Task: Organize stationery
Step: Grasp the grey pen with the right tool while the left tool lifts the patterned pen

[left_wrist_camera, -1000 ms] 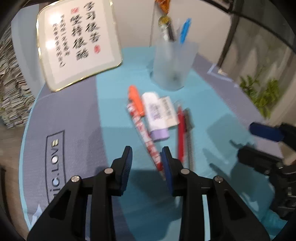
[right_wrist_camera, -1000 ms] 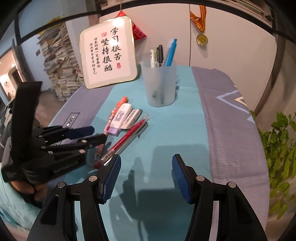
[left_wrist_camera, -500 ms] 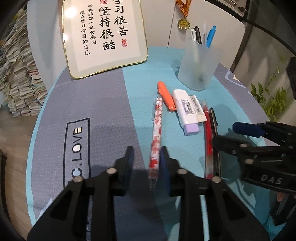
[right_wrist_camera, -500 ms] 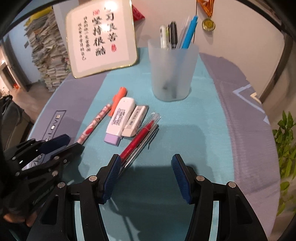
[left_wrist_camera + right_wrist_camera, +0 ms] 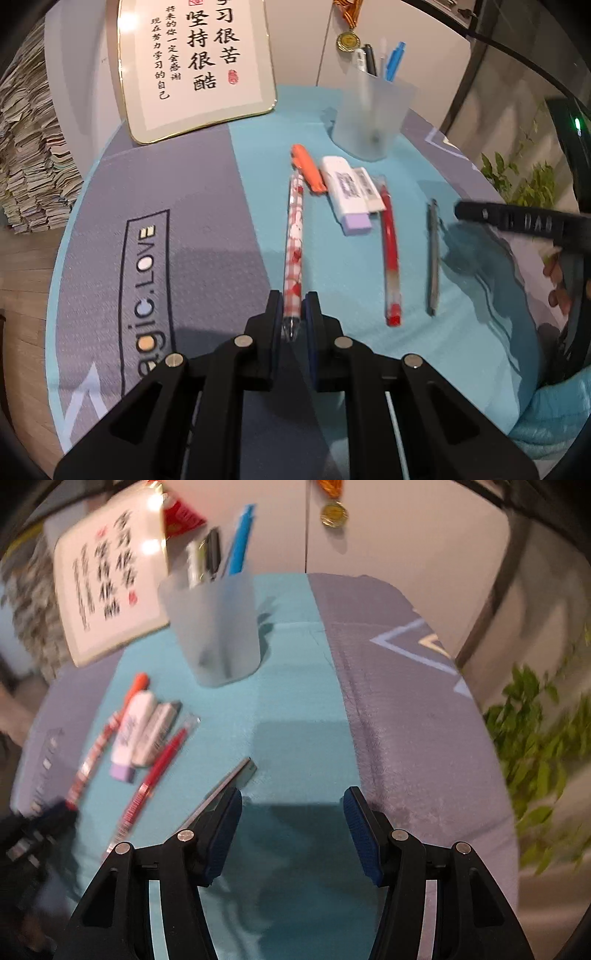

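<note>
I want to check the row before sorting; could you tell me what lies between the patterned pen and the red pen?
In the left wrist view, the orange marker, white-and-purple eraser and a smaller white eraser lie between the patterned pen and red pen.

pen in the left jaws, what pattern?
Red-and-white check print on the pen; clearest in the left wrist view.

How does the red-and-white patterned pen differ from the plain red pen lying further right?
The red-and-white patterned pen has a checked print; the translucent red pen is one colour. The patterned pen's near end is pinched in the left gripper; the red pen lies free. Both are slim and lie lengthwise on the teal cloth.
</note>
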